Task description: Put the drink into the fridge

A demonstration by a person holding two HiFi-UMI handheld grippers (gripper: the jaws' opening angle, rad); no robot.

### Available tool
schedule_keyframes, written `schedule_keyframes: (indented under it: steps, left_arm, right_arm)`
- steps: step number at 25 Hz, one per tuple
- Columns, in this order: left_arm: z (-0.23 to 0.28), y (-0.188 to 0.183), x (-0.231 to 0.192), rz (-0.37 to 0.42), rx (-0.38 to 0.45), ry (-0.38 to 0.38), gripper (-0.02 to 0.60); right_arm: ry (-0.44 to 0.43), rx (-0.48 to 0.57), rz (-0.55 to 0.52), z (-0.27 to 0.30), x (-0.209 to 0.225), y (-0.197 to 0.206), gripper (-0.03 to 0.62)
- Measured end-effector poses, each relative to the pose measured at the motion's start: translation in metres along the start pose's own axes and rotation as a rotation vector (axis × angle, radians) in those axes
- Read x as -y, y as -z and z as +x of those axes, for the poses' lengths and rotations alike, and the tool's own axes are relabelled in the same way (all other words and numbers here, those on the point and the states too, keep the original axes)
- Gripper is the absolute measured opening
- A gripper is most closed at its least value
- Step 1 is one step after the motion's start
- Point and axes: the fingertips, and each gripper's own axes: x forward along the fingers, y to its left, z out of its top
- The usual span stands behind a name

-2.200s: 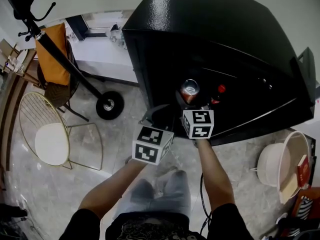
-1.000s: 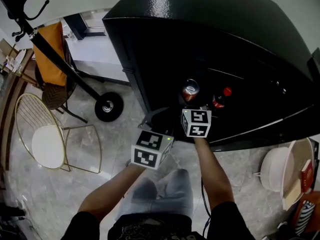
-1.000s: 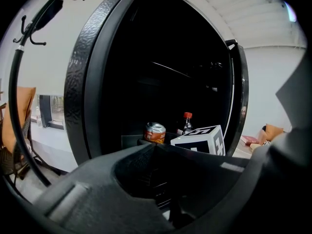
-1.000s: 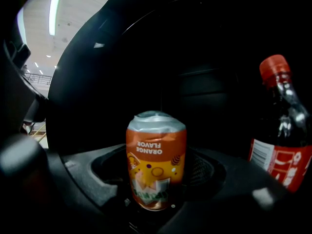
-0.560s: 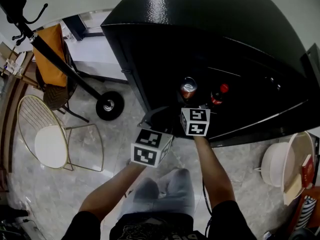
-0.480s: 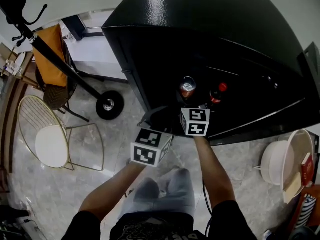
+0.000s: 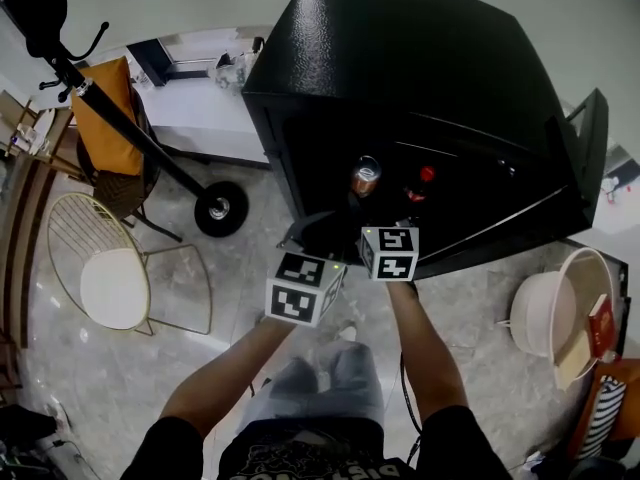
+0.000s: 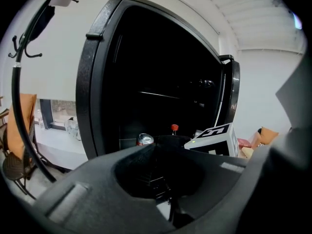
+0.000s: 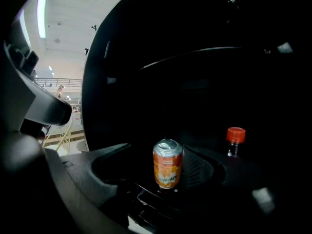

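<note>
An orange drink can with a silver top stands upright between the jaws of my right gripper, which is shut on it. In the right gripper view the can is just before the dark opening of the black fridge. A red-capped bottle stands inside, to the can's right. My left gripper hangs lower left of the can with its jaws together and nothing in them. The left gripper view shows the can and the bottle cap beyond its jaws.
The fridge door stands open at the right. On the marble floor at the left are a gold wire chair and a coat stand's base. A white basin and a red book lie at the right.
Both grippers have risen a little in front of the fridge opening. The can has gone up with the right gripper. The head view has tilted, showing more of the fridge's top.
</note>
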Motion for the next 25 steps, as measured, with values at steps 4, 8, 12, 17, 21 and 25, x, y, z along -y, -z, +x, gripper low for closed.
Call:
schedule_keyframes:
  steps: [4,8,12,17,21,25]
  left_arm:
    - [-0.020,-0.019,0.010,0.004,-0.004,0.001,0.005]
    - [-0.042,-0.038,0.015,0.001,0.004,-0.001,0.005]
    - [-0.068,-0.053,0.020,0.004,0.003,-0.001,0.005]
    - [-0.102,-0.070,0.035,0.020,0.014,0.023,0.005]
    - [-0.126,-0.086,0.051,0.031,0.036,0.045,0.005]
    - [-0.152,-0.103,0.074,0.032,0.077,0.080,0.005]
  right_arm:
    - [-0.023,-0.018,-0.018,-0.029,-0.017,-0.024,0.324]
    - [-0.009,-0.032,-0.032,-0.058,-0.027,-0.051,0.258]
    - [0.028,-0.045,-0.038,-0.092,-0.039,-0.075,0.235]
    - [0.074,-0.019,-0.032,-0.147,-0.054,-0.113,0.164]
    - [0.098,-0.002,-0.006,-0.192,-0.069,-0.143,0.114]
    - [0.112,0.012,0.013,-0.236,-0.086,-0.162,0.069]
